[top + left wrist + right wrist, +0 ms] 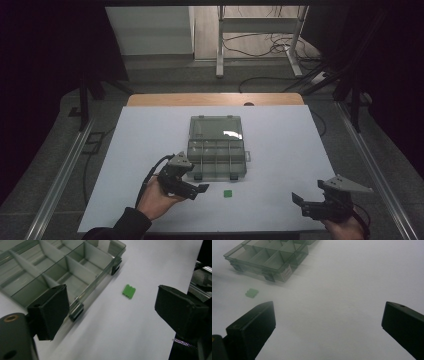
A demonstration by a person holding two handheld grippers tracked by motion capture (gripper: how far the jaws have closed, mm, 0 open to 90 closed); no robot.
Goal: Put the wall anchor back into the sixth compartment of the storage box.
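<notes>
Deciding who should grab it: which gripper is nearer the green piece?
Left. The left gripper sits just left of the green piece, jaws open toward it. The right gripper is farther off to its right.

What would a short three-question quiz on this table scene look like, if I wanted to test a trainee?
1. True or false: the organizer box has its lid open.
2. Which gripper is nearer the green piece: A left gripper, B right gripper?
3. Fill in: the green piece lies ___ the box.

Key: 1 true, the lid lies back behind the compartments. 2 A. 3 outside, on the white table.
</notes>
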